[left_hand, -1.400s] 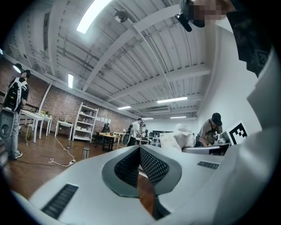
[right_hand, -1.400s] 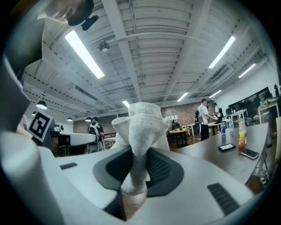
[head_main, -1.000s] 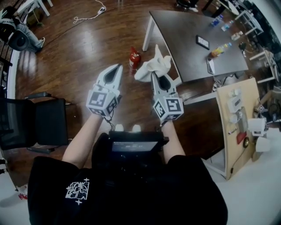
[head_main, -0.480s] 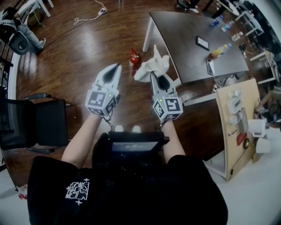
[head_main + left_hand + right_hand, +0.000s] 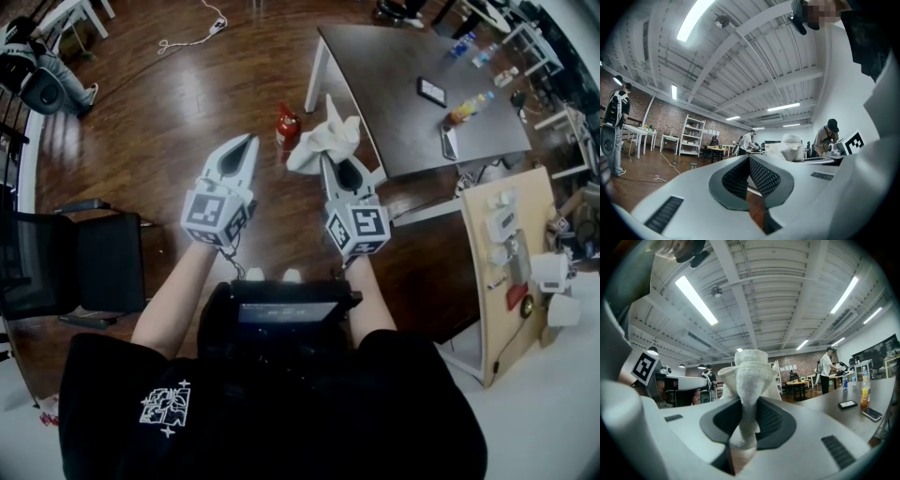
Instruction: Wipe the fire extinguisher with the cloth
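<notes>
Head view first: the fire extinguisher (image 5: 287,126) stands upright on the wood floor, just beside the leg of the dark surface (image 5: 403,84), out ahead of both tools and not touched by either. The right hand-held gripper (image 5: 327,161) has the white cloth (image 5: 326,137) bunched up at its tip, hanging near the extinguisher but apart from it. The left hand-held gripper (image 5: 250,142) points the same way with nothing on it. Left gripper view: the left hand-held gripper (image 5: 749,160) has its jaws together at the tips and nothing between them, and the extinguisher isn't in shot. Right gripper view: the right hand-held gripper (image 5: 744,405) is clamped on a narrow fold of the cloth (image 5: 750,369), with the rest flopping above the jaws. My worry is that nothing is steadying the extinguisher, so a sideways rub could knock it over or shove it into the leg, and that thin pinch of cloth could slide out under friction. Containers: only some bottles (image 5: 467,106) on the surface, too small to say what's in them.
</notes>
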The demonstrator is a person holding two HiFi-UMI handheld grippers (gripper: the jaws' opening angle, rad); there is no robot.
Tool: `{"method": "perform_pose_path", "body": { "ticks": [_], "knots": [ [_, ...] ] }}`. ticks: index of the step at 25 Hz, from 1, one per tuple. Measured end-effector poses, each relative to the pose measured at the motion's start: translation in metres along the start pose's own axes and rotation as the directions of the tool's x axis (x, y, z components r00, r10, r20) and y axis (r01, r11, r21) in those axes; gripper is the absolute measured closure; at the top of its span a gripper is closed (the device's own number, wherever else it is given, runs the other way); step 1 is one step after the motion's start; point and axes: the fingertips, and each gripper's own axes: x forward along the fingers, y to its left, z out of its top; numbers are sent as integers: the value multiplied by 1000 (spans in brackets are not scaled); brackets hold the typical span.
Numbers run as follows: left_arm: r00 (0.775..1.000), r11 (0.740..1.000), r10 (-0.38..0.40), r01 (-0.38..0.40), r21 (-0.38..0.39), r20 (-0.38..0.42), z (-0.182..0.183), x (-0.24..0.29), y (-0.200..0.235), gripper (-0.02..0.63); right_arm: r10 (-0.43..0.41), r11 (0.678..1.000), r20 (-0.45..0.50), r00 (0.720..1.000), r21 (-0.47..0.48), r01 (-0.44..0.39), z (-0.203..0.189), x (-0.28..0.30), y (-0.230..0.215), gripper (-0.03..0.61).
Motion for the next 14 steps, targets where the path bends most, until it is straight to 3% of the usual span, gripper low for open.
{"method": "perform_pose_path", "body": {
  "ticks": [14],
  "knots": [
    [1000,1000,9,-9,9,2,1,-7,-8,612,29,1000,-2,1000,-8,-29,-3,-5,5,483]
  ]
}}
